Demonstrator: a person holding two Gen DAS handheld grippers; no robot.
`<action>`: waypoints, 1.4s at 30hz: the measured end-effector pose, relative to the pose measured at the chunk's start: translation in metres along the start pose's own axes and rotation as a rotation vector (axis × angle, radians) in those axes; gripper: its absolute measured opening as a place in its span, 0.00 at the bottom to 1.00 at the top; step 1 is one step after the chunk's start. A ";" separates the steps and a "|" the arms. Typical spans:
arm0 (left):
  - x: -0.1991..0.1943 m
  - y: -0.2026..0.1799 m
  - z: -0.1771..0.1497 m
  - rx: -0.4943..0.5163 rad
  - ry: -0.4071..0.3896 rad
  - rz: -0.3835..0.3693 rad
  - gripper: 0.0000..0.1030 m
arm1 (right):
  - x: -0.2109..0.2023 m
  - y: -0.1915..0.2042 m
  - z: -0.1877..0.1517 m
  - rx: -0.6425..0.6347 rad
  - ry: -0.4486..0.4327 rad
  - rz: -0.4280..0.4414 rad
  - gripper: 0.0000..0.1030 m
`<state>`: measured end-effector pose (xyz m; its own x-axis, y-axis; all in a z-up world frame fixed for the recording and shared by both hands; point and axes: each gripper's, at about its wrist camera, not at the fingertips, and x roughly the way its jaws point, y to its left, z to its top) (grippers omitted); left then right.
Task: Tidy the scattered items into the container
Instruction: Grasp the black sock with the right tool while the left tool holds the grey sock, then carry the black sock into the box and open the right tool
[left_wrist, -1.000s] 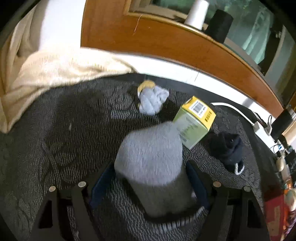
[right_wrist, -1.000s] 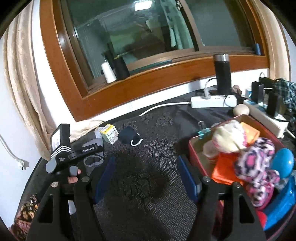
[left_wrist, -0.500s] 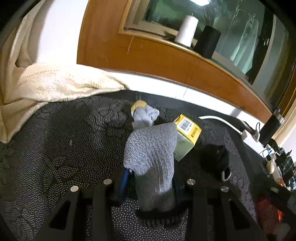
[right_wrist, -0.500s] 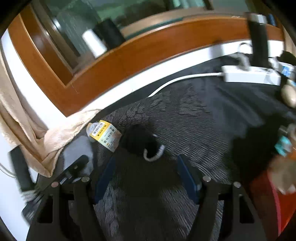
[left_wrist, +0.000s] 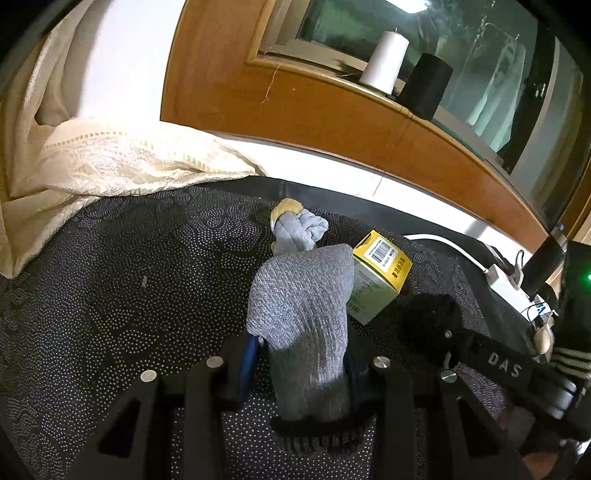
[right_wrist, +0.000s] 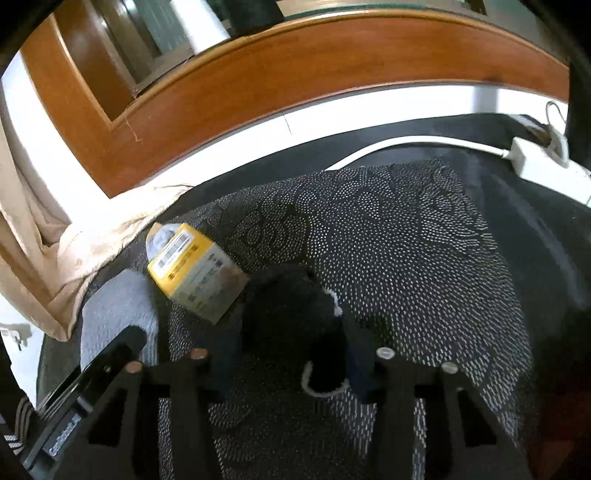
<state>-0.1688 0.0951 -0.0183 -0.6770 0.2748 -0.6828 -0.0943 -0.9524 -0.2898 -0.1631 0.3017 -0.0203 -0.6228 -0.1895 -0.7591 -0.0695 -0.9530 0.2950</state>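
My left gripper (left_wrist: 301, 363) is shut on a grey sock (left_wrist: 303, 306) and holds it upright over the dark patterned cloth (left_wrist: 129, 295). Behind it lie a rolled blue-grey sock (left_wrist: 299, 230) and a yellow and green box (left_wrist: 376, 277). A black sock (left_wrist: 430, 319) lies to the right of the box. In the right wrist view my right gripper (right_wrist: 291, 358) stands around the black sock (right_wrist: 291, 314), its jaws close on both sides; the grip itself is not clear. The box (right_wrist: 194, 271) and the grey sock (right_wrist: 114, 314) lie to its left. The container is out of view.
A cream curtain (left_wrist: 110, 162) lies on the cloth at the far left. A wooden window frame (left_wrist: 332, 103) with two thread spools (left_wrist: 384, 61) runs along the back. A white power strip (right_wrist: 539, 155) and its cable sit at the far right.
My left gripper has closed on the grey sock and lifted it. My right gripper has swung left from the red container down to the black sock, which now sits between its jaws.
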 end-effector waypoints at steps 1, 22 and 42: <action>0.000 0.000 0.000 0.001 -0.001 0.000 0.39 | -0.005 0.002 -0.003 -0.009 -0.004 -0.005 0.46; -0.027 -0.020 -0.006 0.048 -0.052 -0.055 0.39 | -0.276 -0.151 -0.083 0.227 -0.337 -0.254 0.46; -0.088 -0.076 -0.042 0.194 -0.031 -0.211 0.39 | -0.226 -0.225 -0.082 0.337 -0.120 -0.271 0.45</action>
<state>-0.0715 0.1493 0.0356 -0.6495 0.4679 -0.5994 -0.3713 -0.8830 -0.2871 0.0574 0.5389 0.0369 -0.6319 0.1047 -0.7680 -0.4806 -0.8303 0.2823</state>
